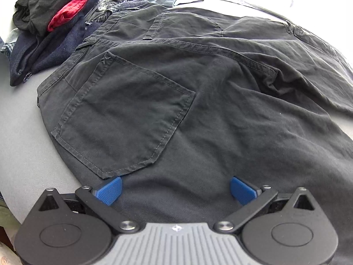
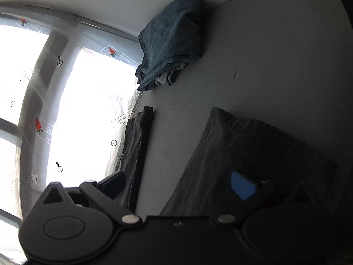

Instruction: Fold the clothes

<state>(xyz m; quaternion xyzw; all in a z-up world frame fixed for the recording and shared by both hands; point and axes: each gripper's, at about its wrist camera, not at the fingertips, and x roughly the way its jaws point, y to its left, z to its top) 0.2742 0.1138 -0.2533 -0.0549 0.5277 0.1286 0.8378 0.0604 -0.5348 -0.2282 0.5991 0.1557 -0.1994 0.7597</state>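
1. The left gripper (image 1: 175,190) has its jaws spread wide, the two blue pads (image 1: 109,190) well apart and nothing pinched between them; it hangs low over the seat of a pair of dark grey trousers (image 1: 198,101).
2. The right gripper (image 2: 177,186) is likewise spread, holding nothing, with one blue pad lit and the other in shadow.
3. The dark grey trousers lie spread back-side up on a pale grey table (image 1: 19,137), waistband towards the far left, both back pockets showing.
4. The near back pocket (image 1: 123,119) sits just beyond the left pad, its lower corner close to that pad's tip.
5. At the far left corner of the table a heap of unfolded clothes (image 1: 55,28) touches the waistband; in it are a red checked garment (image 1: 72,6), a navy one and a black one.
6. In the right wrist view, two trouser legs run away from the gripper over the table (image 2: 275,55): one leg (image 2: 242,159) under the lit pad, the other leg (image 2: 136,150) along the table's edge by the window.
7. A folded blue denim garment (image 2: 172,37) lies at the far end of the table, well apart from the trouser legs.
8. The window (image 2: 88,99) is glaring white, its frame covered in printed protective film.
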